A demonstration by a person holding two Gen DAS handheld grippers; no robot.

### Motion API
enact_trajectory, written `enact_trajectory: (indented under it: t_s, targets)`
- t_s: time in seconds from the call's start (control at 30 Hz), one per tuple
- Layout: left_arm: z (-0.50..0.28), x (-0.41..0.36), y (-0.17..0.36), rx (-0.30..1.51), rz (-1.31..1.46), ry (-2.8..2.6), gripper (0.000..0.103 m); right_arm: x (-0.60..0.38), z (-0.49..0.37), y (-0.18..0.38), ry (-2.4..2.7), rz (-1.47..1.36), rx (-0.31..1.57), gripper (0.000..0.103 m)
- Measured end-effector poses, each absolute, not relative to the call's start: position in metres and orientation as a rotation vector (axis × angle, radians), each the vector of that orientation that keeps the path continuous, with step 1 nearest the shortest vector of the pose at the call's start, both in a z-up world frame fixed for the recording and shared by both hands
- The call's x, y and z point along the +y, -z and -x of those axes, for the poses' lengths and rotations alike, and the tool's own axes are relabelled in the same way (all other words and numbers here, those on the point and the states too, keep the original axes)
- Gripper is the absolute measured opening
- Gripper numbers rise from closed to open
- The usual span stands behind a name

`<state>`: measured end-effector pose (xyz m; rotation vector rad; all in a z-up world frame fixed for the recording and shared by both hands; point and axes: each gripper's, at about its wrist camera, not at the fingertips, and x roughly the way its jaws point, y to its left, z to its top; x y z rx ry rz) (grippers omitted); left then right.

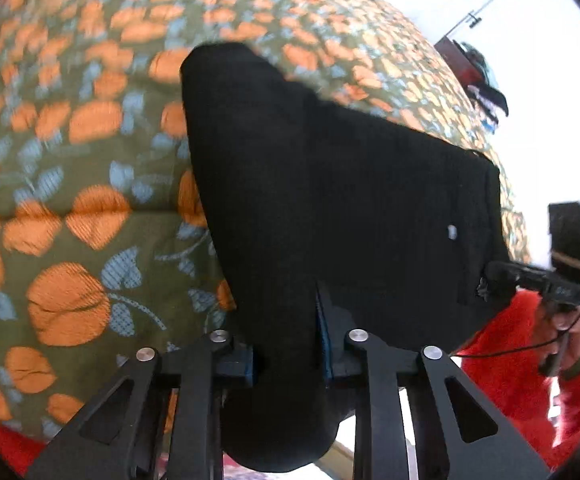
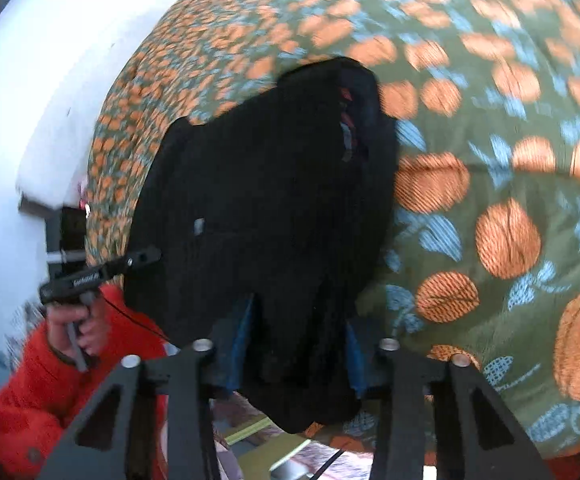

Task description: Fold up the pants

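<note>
The black pants (image 1: 330, 184) hang lifted above the bed, stretched between both grippers; they also show in the right wrist view (image 2: 266, 200). My left gripper (image 1: 288, 356) is shut on a bunch of the black fabric, which sags below the fingers. My right gripper (image 2: 298, 344) is shut on another edge of the pants. The right gripper also appears in the left wrist view (image 1: 494, 276) at the pants' right edge. The left gripper appears in the right wrist view (image 2: 146, 256) at the pants' left edge. The far end of the pants droops toward the bedspread.
A green bedspread with orange and blue flowers (image 1: 70, 208) covers the bed below, also in the right wrist view (image 2: 510, 200). The person's red sleeves (image 1: 522, 364) (image 2: 50, 376) are near. A white wall and hanging clothes (image 1: 486, 84) are at the far right.
</note>
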<state>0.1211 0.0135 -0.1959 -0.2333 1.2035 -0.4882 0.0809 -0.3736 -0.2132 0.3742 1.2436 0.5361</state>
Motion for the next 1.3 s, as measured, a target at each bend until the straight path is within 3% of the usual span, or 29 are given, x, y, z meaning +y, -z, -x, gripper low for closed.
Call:
enact_trajectory:
  t_s: [0.07, 0.27, 0.47, 0.57, 0.63, 0.67, 0.8, 0.83, 0.87, 0.9, 0.93, 0.97, 1.0, 1.03, 1.07, 1.3]
  targets:
    - [-0.120, 0.009, 0.167, 1.138, 0.242, 0.527, 0.021, -0.365, -0.077, 0.192, -0.560, -0.348, 1.204, 0.030]
    - [-0.155, 0.012, 0.094, 0.950, 0.229, 0.532, 0.021, -0.338, -0.096, 0.124, -0.655, -0.318, 1.063, 0.029]
    - [-0.240, 0.031, 0.051, 0.801, 0.180, 0.455, 0.021, -0.327, -0.184, 0.075, -0.668, -0.318, 0.893, 0.029]
    - [-0.275, 0.026, 0.071, 0.808, 0.119, 0.400, 0.025, -0.329, -0.235, 0.083, -0.650, -0.319, 0.888, 0.030]
    - [-0.298, 0.010, 0.112, 0.894, 0.057, 0.347, 0.035, -0.335, -0.268, 0.107, -0.589, -0.318, 0.923, 0.031]
    - [-0.306, 0.004, 0.132, 0.938, 0.028, 0.321, 0.041, -0.340, -0.282, 0.120, -0.558, -0.329, 0.954, 0.034]
    - [-0.292, -0.002, 0.196, 1.029, -0.107, 0.196, 0.045, -0.366, -0.318, 0.204, -0.259, -0.239, 1.176, 0.037]
    - [-0.280, 0.002, 0.194, 1.002, -0.094, 0.210, 0.049, -0.373, -0.316, 0.210, -0.237, -0.233, 1.178, 0.046]
    - [-0.266, 0.007, 0.189, 0.974, -0.081, 0.214, 0.066, -0.383, -0.309, 0.208, -0.239, -0.265, 1.153, 0.061]
    - [-0.253, 0.011, 0.182, 0.947, -0.081, 0.193, 0.087, -0.393, -0.298, 0.201, -0.216, -0.281, 1.122, 0.063]
    - [-0.236, 0.014, 0.173, 0.907, -0.094, 0.147, 0.094, -0.398, -0.287, 0.193, -0.186, -0.263, 1.101, 0.065]
    - [-0.225, 0.013, 0.162, 0.872, -0.104, 0.119, 0.100, -0.400, -0.274, 0.185, -0.166, -0.230, 1.083, 0.076]
    - [-0.213, 0.013, 0.155, 0.829, -0.112, 0.098, 0.100, -0.398, -0.259, 0.176, -0.151, -0.192, 1.065, 0.084]
    - [-0.200, 0.011, 0.149, 0.799, -0.122, 0.074, 0.100, -0.395, -0.243, 0.168, -0.136, -0.164, 1.050, 0.098]
    - [-0.191, 0.009, 0.145, 0.804, -0.138, 0.052, 0.100, -0.388, -0.223, 0.158, -0.122, -0.129, 1.031, 0.103]
    - [-0.138, 0.002, 0.121, 0.903, -0.115, -0.015, 0.100, -0.324, -0.115, 0.127, -0.077, -0.002, 0.999, 0.103]
